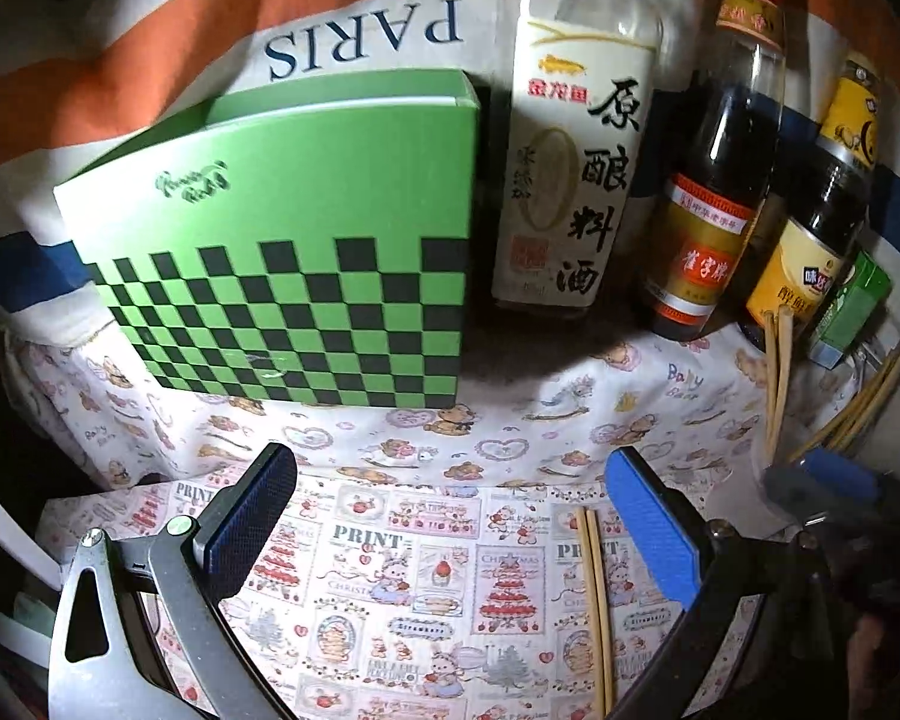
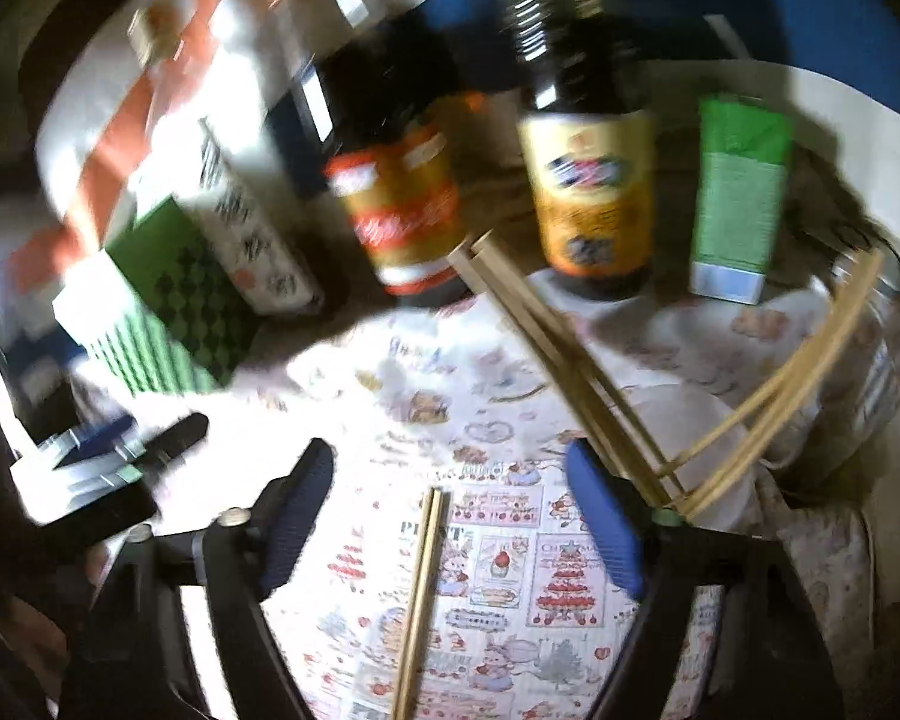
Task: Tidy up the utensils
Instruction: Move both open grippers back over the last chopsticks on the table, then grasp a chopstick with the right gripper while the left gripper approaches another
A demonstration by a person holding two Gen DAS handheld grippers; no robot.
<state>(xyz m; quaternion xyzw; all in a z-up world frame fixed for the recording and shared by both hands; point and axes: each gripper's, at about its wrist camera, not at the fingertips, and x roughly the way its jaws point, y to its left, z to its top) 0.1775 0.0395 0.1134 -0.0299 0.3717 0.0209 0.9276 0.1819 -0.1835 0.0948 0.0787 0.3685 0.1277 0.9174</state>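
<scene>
A pair of wooden chopsticks (image 1: 594,600) (image 2: 426,588) lies flat on the printed cloth (image 2: 510,600). In the right wrist view it lies between the fingers of my right gripper (image 2: 450,456). That gripper is open and its blue pads are clear of the sticks. My left gripper (image 1: 450,462) is open and holds nothing; the pair lies just inside its right finger (image 1: 648,528). Several more chopsticks (image 2: 798,372) (image 1: 777,372) lean in a clear holder (image 2: 870,360) at the right. The right wrist view is blurred.
A green checkered box (image 1: 306,252) stands at the back left. Three sauce bottles line the back: a white-labelled one (image 1: 570,180), a red-labelled one (image 1: 708,228) and a yellow-labelled one (image 1: 810,240). A small green carton (image 2: 738,198) stands beside the holder.
</scene>
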